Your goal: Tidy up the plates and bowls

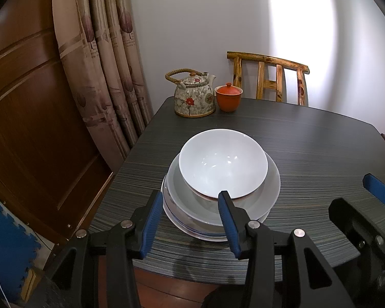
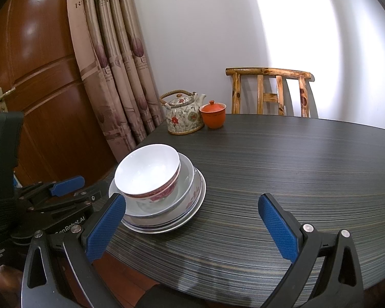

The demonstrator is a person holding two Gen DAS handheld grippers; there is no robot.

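Hidden from me: lower bowl (image 2: 164, 192) mostly covered by white bowl (image 1: 222, 163); plates (image 1: 192, 227) show rims only. Right gripper (image 1: 382, 192) cut by frame edge. Chair (image 2: 269, 92) seat behind table (image 2: 282, 179).

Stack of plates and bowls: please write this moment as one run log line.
stack: bowls nested on plates, near table edge | left gripper: open, before stack, holds nothing | right gripper: open, beside stack, holds nothing
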